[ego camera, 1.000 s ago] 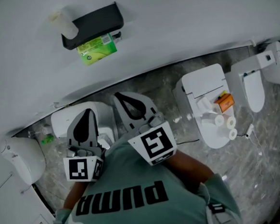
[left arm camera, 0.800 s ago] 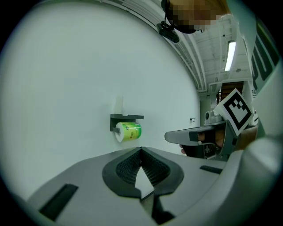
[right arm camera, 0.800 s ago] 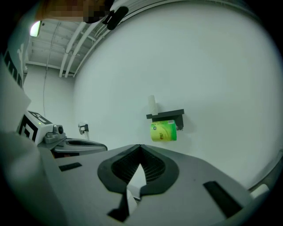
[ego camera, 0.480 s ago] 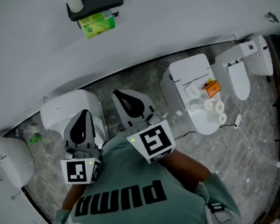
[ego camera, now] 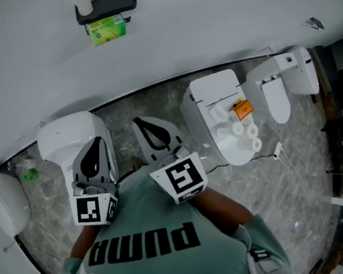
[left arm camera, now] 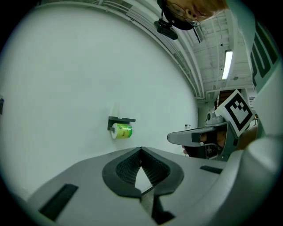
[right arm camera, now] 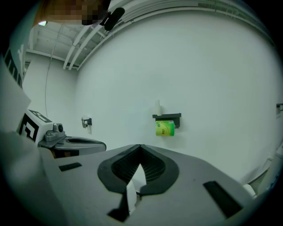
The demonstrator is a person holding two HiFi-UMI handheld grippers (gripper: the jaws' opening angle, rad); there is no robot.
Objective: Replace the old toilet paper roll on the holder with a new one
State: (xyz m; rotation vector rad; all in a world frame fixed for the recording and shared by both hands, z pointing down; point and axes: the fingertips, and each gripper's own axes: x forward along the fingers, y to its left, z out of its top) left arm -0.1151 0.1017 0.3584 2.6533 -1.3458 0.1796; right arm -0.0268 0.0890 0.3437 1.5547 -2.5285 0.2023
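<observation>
Green-wrapped roll (ego camera: 106, 30) on holder (ego camera: 107, 5), far ahead of tongs
left tongs (left arm camera: 141, 150), right tongs (right arm camera: 140, 148) closed, empty; white rolls (ego camera: 246, 134) off right; mounted roll old or new, unclear

Head view: overhead, steeply down onto left tongs (ego camera: 97, 142), right tongs (ego camera: 138, 121) and floor (ego camera: 303, 152). Gripper views: each near level along own tongs, facing the wall (ego camera: 210, 30). Shared by all three: distant holder (ego camera: 105, 5).
</observation>
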